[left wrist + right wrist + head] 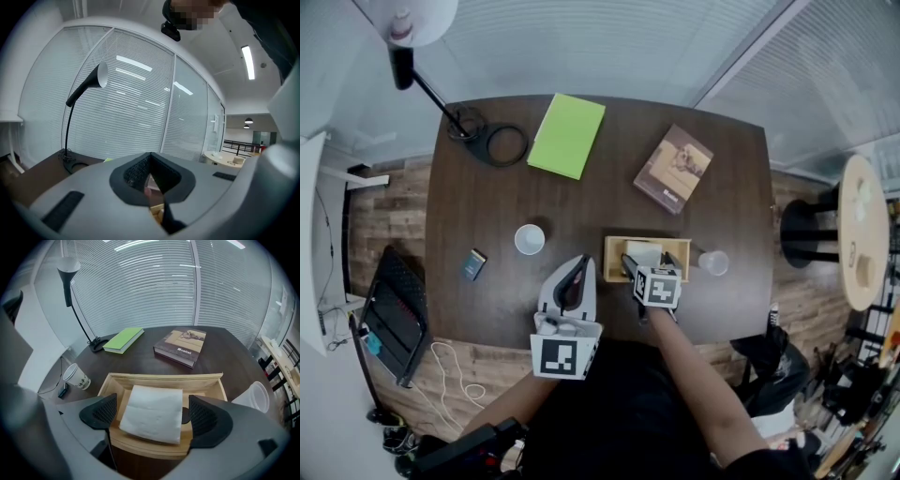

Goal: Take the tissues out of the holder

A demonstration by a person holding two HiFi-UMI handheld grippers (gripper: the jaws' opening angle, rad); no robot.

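Observation:
A light wooden holder [164, 378] stands near the table's front edge, with a folded stack of white tissues [154, 406] lying in it. My right gripper [152, 414] points steeply down over the holder and is open. Its two black pads [100, 410] stand either side of the tissue stack without touching it. In the head view the right gripper [636, 267] covers part of the holder [613, 255] and the tissues [645, 252]. My left gripper [576, 274] hovers left of the holder, pointing roughly level; its jaws meet with nothing held in the left gripper view [151, 180].
On the dark table [581, 202] are a white paper cup [529, 239], a clear plastic cup [713, 262] right of the holder, a brown book [673, 169], a green notebook [567, 134], a desk lamp base with cable [469, 124] and a small dark box [473, 264].

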